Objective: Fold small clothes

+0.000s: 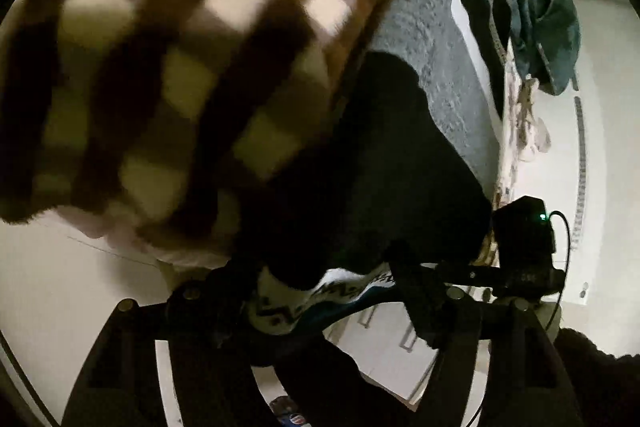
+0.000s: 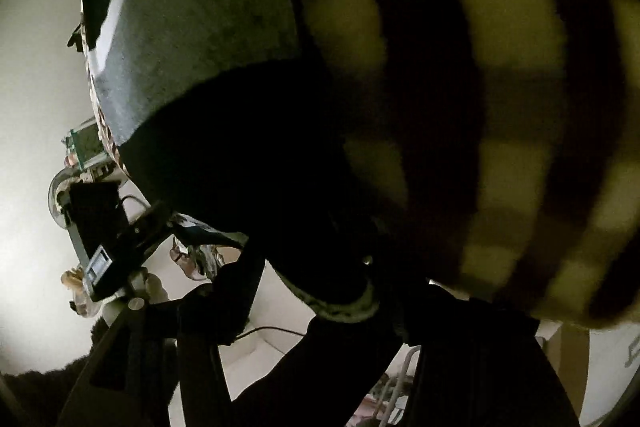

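Note:
A black garment with a white patterned waistband [image 1: 360, 167] hangs between both grippers, lifted above the surface. My left gripper [image 1: 320, 303] is shut on its waistband [image 1: 296, 303]. My right gripper [image 2: 344, 291] is shut on the same black garment [image 2: 240, 147] at its white band [image 2: 344, 307]. The other gripper shows in each view: the right one [image 1: 524, 247] in the left wrist view, the left one [image 2: 108, 239] in the right wrist view. The fingertips are mostly hidden by dark cloth.
A brown and cream checked blanket [image 1: 180, 47] fills much of both views [image 2: 500, 107]. A grey towel [image 1: 432, 47] lies beside it, and also shows in the right view [image 2: 200, 7]. A dark green garment [image 1: 540, 7] lies at the far edge. White surface [image 1: 60, 287] shows below.

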### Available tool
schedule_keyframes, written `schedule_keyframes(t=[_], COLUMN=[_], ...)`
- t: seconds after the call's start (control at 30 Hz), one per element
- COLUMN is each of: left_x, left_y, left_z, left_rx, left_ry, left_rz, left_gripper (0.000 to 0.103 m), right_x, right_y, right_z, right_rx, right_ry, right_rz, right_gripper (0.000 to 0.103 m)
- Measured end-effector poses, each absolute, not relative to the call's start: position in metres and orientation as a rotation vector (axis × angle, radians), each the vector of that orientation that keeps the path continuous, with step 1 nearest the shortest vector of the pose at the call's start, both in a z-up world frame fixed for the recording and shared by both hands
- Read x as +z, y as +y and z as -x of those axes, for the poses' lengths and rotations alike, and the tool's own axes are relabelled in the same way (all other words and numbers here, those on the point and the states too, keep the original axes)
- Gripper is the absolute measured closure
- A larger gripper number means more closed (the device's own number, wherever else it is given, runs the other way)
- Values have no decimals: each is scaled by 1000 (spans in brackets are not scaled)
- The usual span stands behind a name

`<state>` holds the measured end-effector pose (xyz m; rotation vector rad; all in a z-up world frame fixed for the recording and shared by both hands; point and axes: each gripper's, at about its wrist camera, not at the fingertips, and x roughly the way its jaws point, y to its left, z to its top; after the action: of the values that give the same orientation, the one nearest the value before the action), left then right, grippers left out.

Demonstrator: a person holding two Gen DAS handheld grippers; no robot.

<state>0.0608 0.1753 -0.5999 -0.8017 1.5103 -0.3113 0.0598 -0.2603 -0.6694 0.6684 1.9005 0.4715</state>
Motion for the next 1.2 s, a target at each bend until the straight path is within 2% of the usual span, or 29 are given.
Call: schedule_keyframes(t=[0.03,0.07,0.13,0.17,0.43,0.77,0.93,1.2], left_x=[-597,-592,-582,-575,-529,-487,-494,-487], left_y=[175,175,175,177,170,174,159,134], left_z=[-60,-57,-52,-48,-39,-48,-51,-63], left_rx=[-306,-292,-262,-250,-162,-88,-12,11], left_ry=[1502,1501,1497,1494,1431,1394,1434,1446], left_rz=[798,792,800,804,830,909,891,918], left_gripper=[56,76,86,88,92,92,92,94], right_x=[-667,-664,-659,-654,-616,-535,-529,-541], right_y=[-262,-263,-260,-260,-261,-270,-265,-262], right_z=[-58,-56,-51,-47,-38,-49,-53,-57], right_rx=[471,473,482,490,518,582,560,515], right_ry=[1893,1879,1868,1863,1808,1699,1722,1732], right_rz=[-676,-680,-683,-691,-755,-754,-679,-735], right_gripper=[46,61,83,88,95,95,95,95])
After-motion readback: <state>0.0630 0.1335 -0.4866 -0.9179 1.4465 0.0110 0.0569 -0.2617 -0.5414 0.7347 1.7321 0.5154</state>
